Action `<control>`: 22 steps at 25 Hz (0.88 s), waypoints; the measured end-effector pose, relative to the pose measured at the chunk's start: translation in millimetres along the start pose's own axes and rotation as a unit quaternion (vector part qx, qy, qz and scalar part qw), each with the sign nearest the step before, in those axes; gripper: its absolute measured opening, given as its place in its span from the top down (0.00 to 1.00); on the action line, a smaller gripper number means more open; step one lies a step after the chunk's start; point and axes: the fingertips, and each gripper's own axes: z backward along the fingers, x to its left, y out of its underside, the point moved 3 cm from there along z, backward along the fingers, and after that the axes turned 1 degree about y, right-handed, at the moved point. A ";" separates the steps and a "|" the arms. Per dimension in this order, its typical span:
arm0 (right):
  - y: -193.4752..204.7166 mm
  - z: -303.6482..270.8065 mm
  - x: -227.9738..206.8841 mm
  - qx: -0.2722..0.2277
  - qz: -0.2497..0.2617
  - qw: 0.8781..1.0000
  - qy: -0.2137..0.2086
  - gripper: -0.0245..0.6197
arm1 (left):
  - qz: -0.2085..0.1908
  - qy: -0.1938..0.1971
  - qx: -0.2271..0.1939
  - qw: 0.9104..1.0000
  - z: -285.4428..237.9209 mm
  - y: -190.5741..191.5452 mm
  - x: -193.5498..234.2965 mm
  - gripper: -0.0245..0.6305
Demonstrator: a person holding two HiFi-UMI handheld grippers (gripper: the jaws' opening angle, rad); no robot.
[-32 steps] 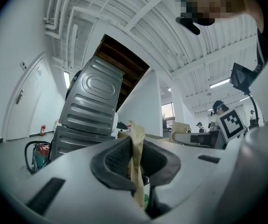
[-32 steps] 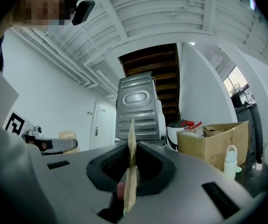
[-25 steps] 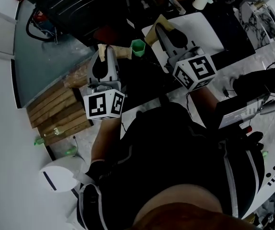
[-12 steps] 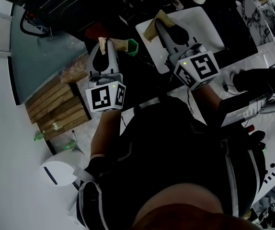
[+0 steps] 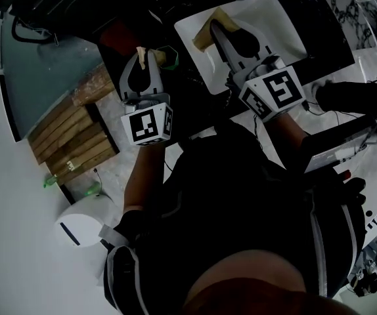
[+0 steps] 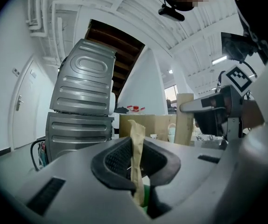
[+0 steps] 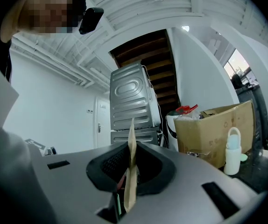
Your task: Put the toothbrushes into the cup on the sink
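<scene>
Each gripper holds a toothbrush in a tan paper sleeve. My left gripper [image 5: 142,53] [image 6: 136,157] is shut on one sleeve [image 6: 137,146], which stands upright between the black pads. A bit of green shows low behind it. The green cup [image 5: 173,57] sits just right of that gripper's tip, partly hidden. My right gripper [image 5: 213,31] [image 7: 130,164] is shut on the second sleeve [image 7: 130,171]; its tan end [image 5: 203,37] lies over the left edge of the white sink [image 5: 274,18].
A slatted wooden board [image 5: 70,140] lies at the left, with a white round device [image 5: 77,228] below it. Ahead stand a grey ribbed metal appliance [image 6: 82,101], a cardboard box [image 7: 218,125] and a white bottle [image 7: 232,150]. Cables and dark gear lie at the right.
Both grippers have shifted a little with their sleeves still gripped. Sink and cup have slid left in the head view, and the cup is now beside the left gripper's tip.
</scene>
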 end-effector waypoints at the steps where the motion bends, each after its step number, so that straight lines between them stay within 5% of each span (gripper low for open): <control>1: 2.7 -0.5 -0.3 0.002 -0.005 1.000 0.000 0.90 | -0.001 0.000 0.006 1.000 -0.9 5.8 -1.0 0.91; 22: 30.6 -5.6 -11.6 0.024 -0.027 0.999 -0.030 0.90 | -0.008 -0.008 0.052 0.999 -6.6 39.1 -6.3 0.91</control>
